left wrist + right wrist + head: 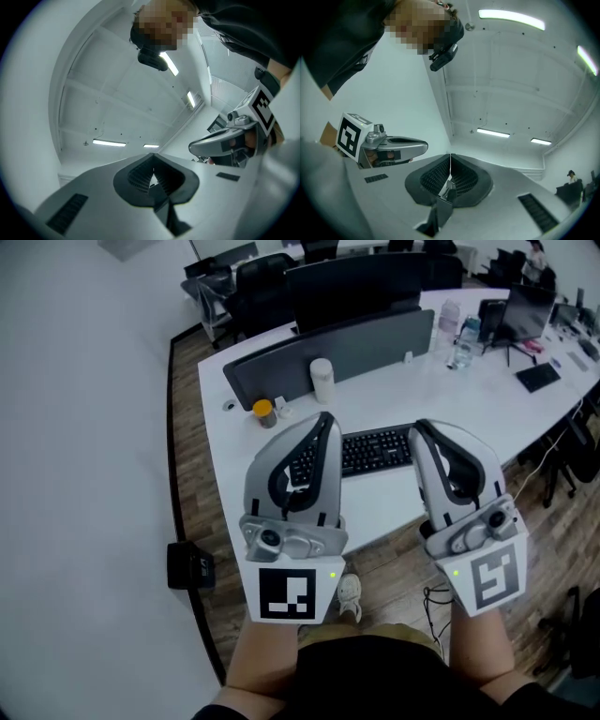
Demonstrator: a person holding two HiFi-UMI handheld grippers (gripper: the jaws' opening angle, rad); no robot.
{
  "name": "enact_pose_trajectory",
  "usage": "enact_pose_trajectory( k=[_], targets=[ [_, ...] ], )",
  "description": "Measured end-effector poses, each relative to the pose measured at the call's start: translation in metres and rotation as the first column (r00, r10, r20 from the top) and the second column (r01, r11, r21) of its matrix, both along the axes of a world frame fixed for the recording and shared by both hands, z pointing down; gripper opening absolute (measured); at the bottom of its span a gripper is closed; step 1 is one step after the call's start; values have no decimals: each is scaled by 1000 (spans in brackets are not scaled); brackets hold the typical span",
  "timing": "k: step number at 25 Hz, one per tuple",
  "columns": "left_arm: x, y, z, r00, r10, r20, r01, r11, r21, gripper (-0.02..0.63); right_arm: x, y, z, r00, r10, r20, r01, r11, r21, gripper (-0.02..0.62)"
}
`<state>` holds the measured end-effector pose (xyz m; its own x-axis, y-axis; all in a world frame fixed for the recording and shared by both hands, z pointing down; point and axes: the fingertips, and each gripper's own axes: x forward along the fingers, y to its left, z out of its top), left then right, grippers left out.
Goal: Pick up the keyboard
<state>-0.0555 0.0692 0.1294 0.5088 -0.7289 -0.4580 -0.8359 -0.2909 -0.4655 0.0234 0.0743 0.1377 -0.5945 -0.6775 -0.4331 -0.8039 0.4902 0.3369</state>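
1. White office desk (394,401) carries the black keyboard (375,449) near its front edge, long axis running left-right.
2. Both keyboard ends are hidden behind left gripper (324,418) and right gripper (418,426).
3. Jaws on both are closed, holding nothing.

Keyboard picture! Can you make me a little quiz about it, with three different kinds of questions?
1. True or false: the left gripper and the right gripper are both shut with nothing between their jaws.
2. What colour is the keyboard? A black, B white, C red.
3. Fill in the gap: the keyboard lies on the white ____.

Key: 1 true. 2 A. 3 desk.
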Motion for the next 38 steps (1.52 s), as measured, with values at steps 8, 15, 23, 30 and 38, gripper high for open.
enact_pose_trajectory(
  k=[8, 15, 23, 30, 38],
  targets=[
    [-22, -72, 4, 1000, 7, 15, -7, 1000, -20, 6, -26, -71, 2, 999, 10, -33, -10, 1000, -11, 29],
    [-34, -116, 8, 1000, 24, -4, -24, 999, -28, 6, -38, -113, 11, 998, 19, -52, -21, 999, -26, 29],
    [-34, -145, 21, 1000, 30, 1, -30, 999, -42, 6, -34, -143, 25, 998, 36, -60, -39, 998, -46, 29],
    [-23, -173, 22, 1000, 5, 11, -4, 998, -61, 6, -29, -172, 30, 998, -4, -62, 0, 998, -64, 28],
    [-14, -199, 30, 997, -45, 55, 51, 993, -104, 6, -23, -201, 39, 995, -66, -78, 58, 993, -101, 28]
  ],
)
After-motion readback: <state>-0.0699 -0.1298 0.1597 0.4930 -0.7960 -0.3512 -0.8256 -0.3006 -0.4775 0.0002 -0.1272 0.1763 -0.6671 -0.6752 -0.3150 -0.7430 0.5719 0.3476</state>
